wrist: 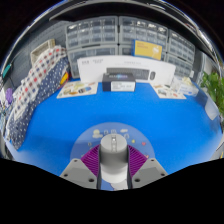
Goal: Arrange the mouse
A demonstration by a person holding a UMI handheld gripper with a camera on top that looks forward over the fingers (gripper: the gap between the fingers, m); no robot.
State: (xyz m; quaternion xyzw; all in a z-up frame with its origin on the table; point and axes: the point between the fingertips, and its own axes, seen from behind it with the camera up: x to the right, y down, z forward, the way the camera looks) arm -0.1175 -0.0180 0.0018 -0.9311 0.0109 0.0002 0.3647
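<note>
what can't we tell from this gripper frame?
- Grey object between the fingers, gripper view: the fingers cover its sides and lower part; looks like a mouse, not certain.
- Gripper: finger contact with it unclear.
- White box beyond the blue mat: print too small to read.

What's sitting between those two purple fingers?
In the gripper view, a grey mouse sits between the fingers, above the blue tabletop.

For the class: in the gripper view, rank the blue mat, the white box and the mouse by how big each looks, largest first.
1. Blue mat.
2. White box.
3. Mouse, a grey one between the gripper fingers; it is nearest the camera, so its rank against the box is unsure.
</note>
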